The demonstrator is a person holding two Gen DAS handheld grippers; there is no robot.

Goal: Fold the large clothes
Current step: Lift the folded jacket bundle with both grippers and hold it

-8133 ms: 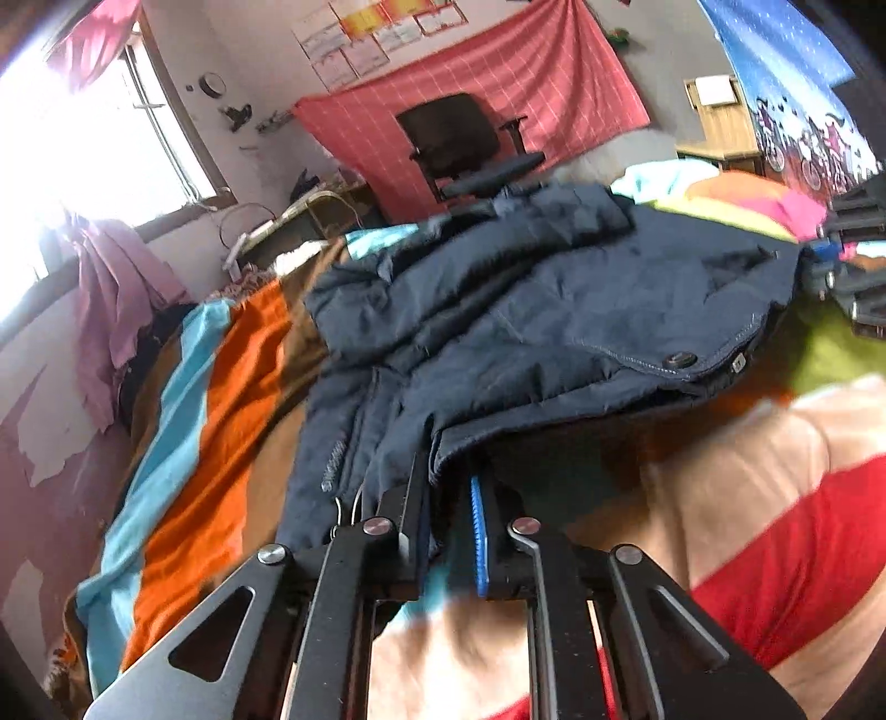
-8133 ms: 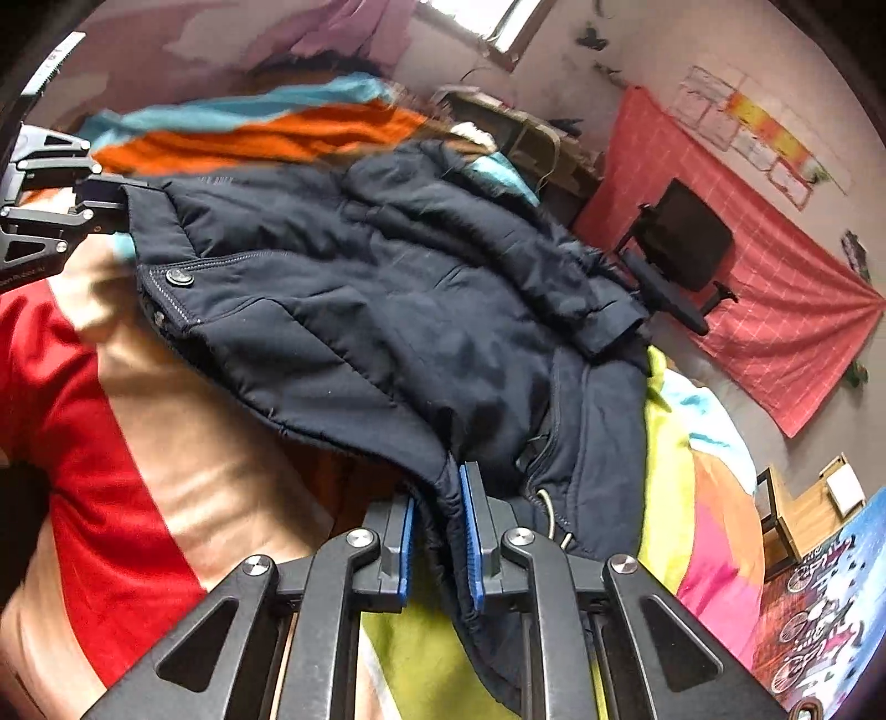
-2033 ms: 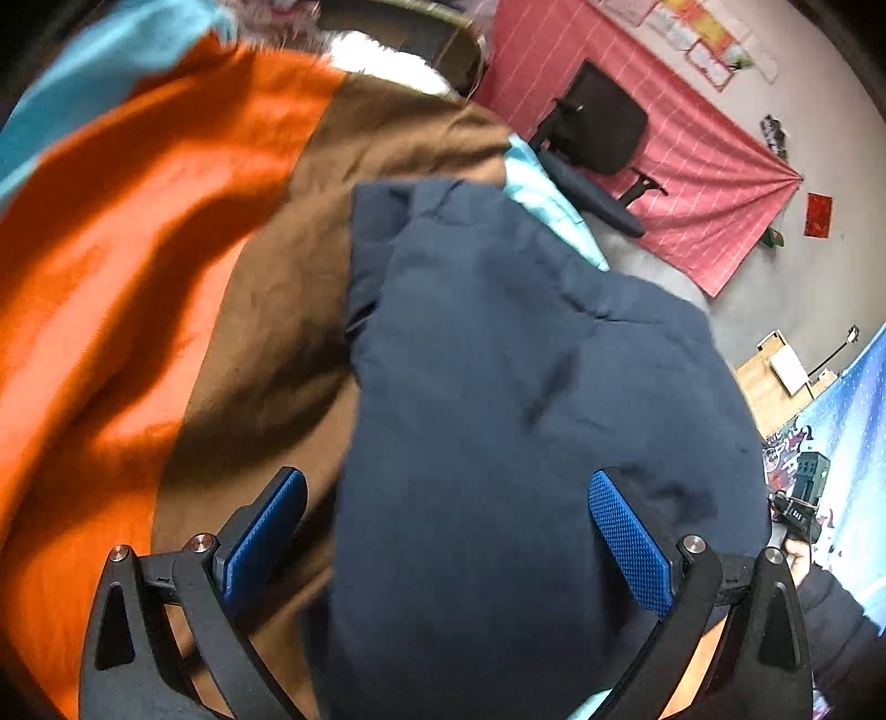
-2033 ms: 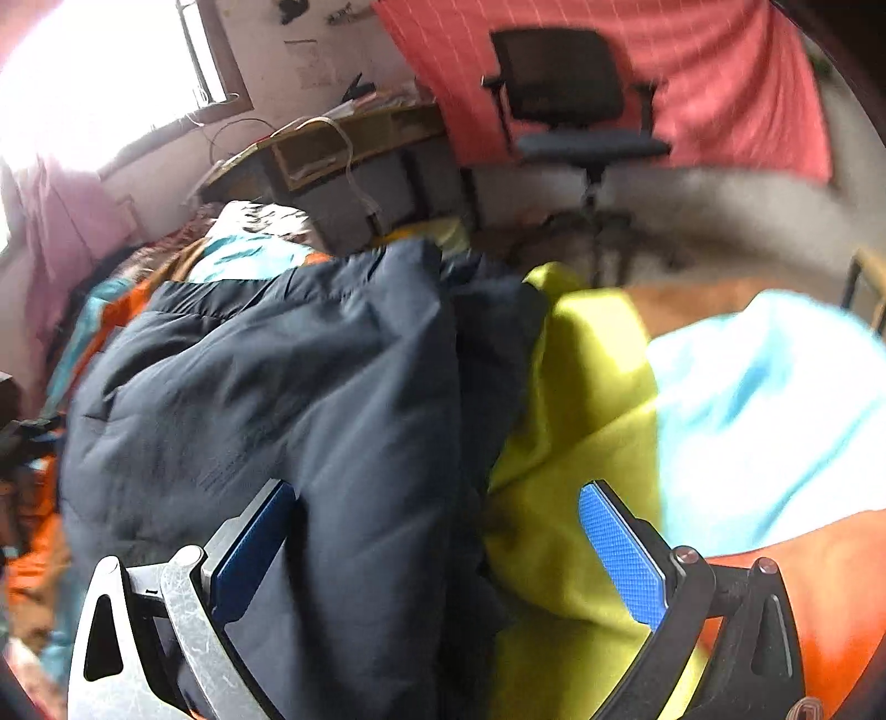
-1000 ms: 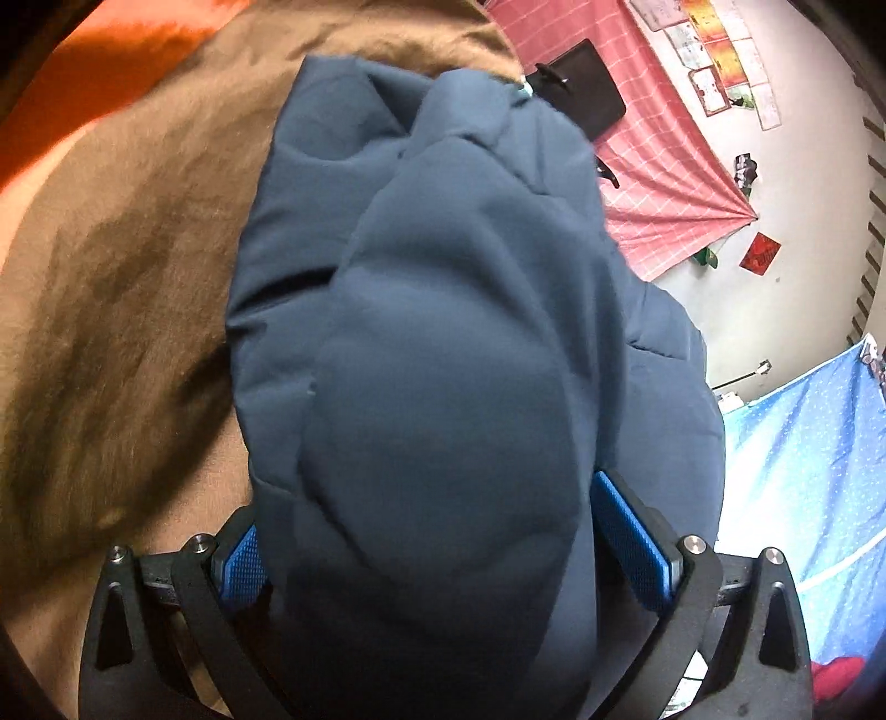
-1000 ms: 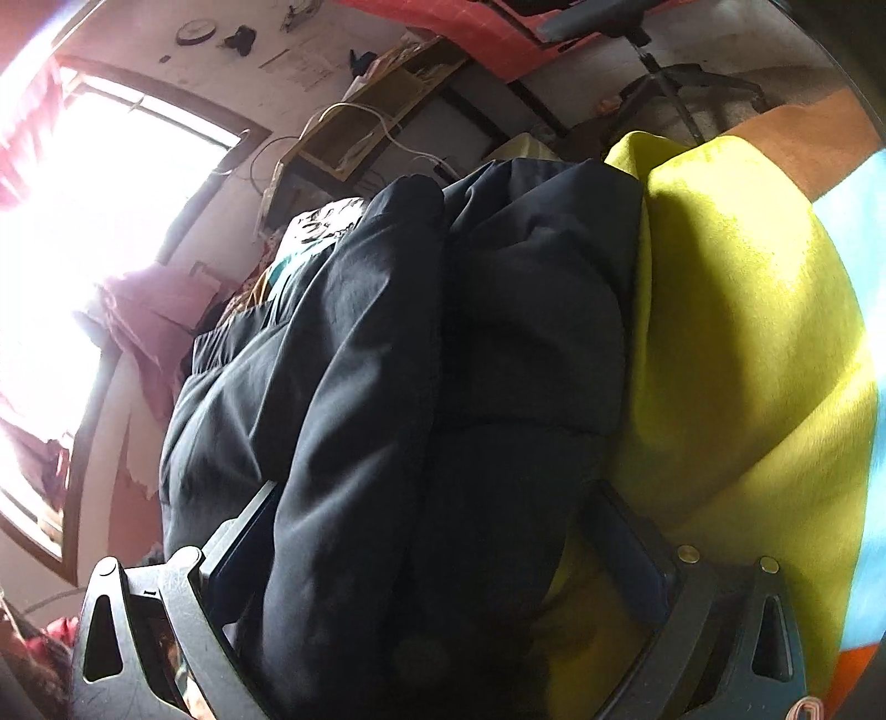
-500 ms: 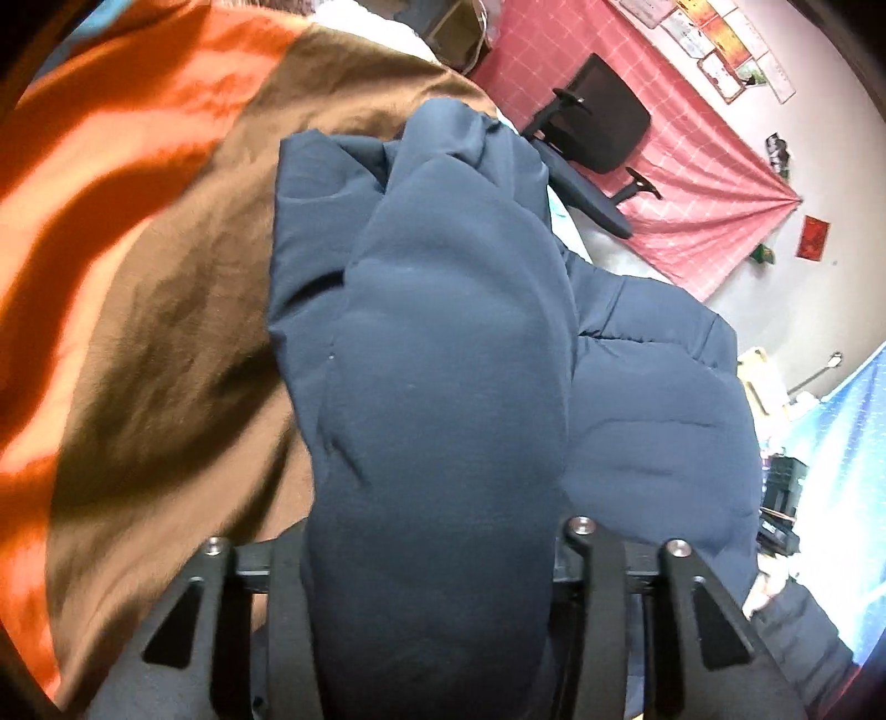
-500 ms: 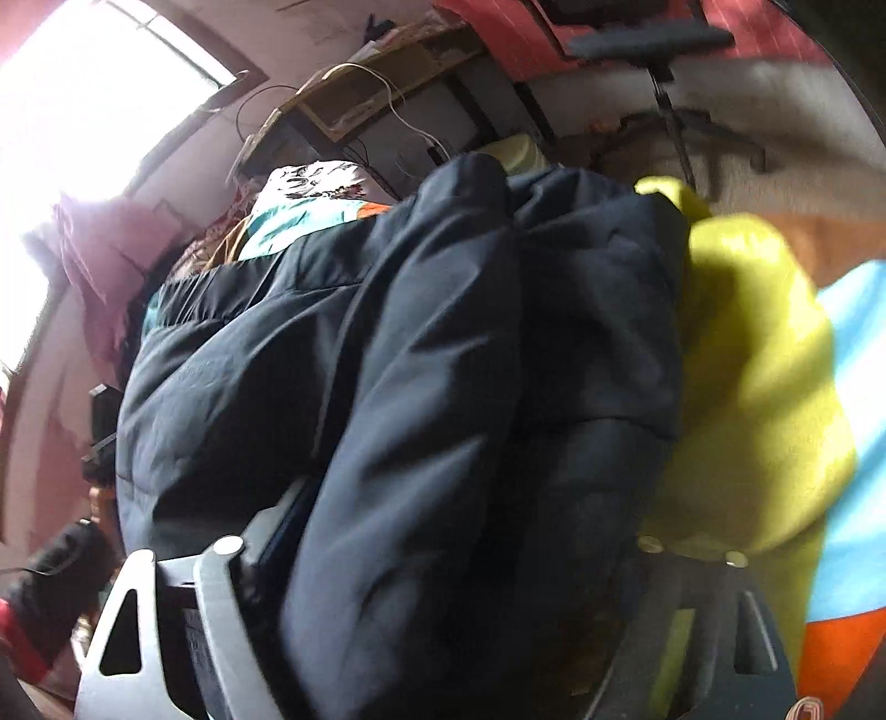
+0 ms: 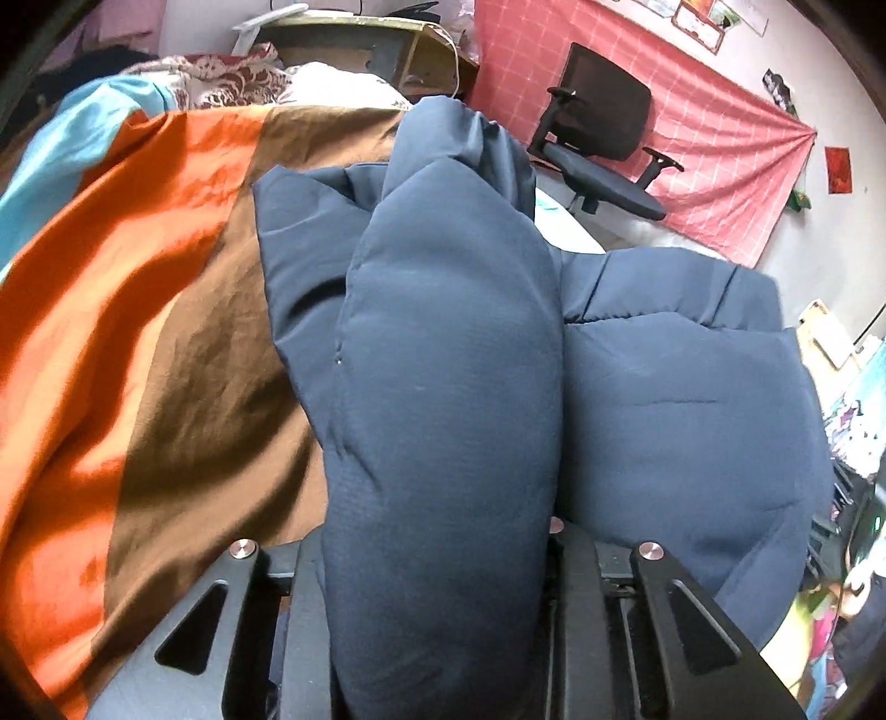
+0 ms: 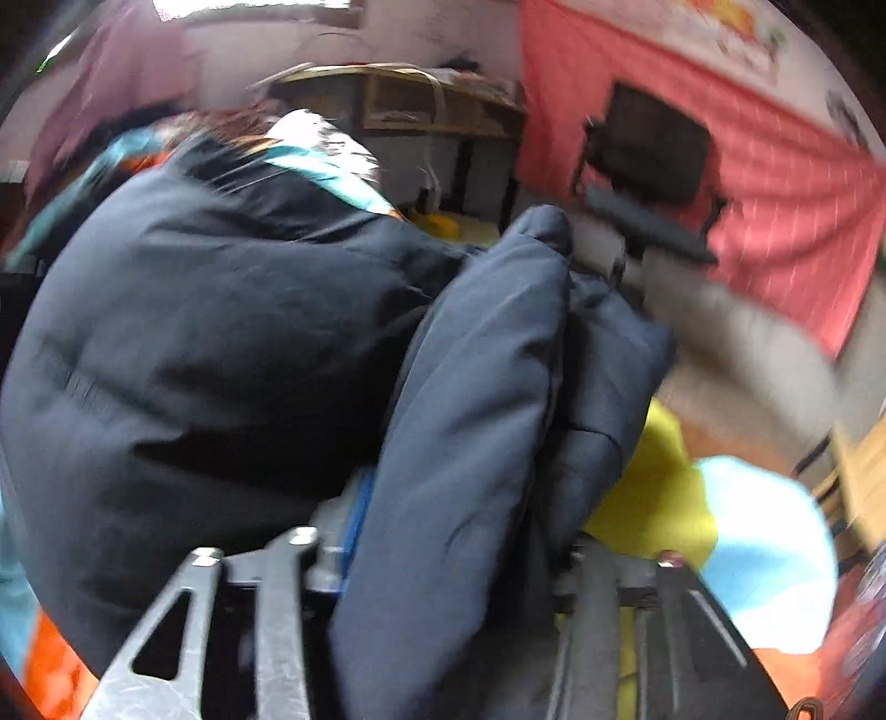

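Observation:
A dark navy padded jacket (image 9: 443, 360) lies bunched on a striped bedspread (image 9: 138, 332). In the left wrist view a thick puffy fold rises between the jaws of my left gripper (image 9: 437, 548). Those jaws are closing and squeeze the fold from both sides, and it hides the pads. The right wrist view is blurred. There the jacket (image 10: 210, 332) fills the left, and another fold runs up between the jaws of my right gripper (image 10: 462, 537). These jaws are closing too, with the blue left pad (image 10: 359, 515) against the cloth.
The bedspread shows orange and brown bands on the left and yellow (image 10: 659, 498) and light blue on the right. Beyond the bed stand a black office chair (image 9: 603, 127), a cluttered desk (image 9: 354, 33) and a pink cloth on the wall (image 9: 720, 138).
Both grippers stood wide open around the jacket a second ago. They have since closed on its folds and come up and back with the cloth. The right view has rolled.

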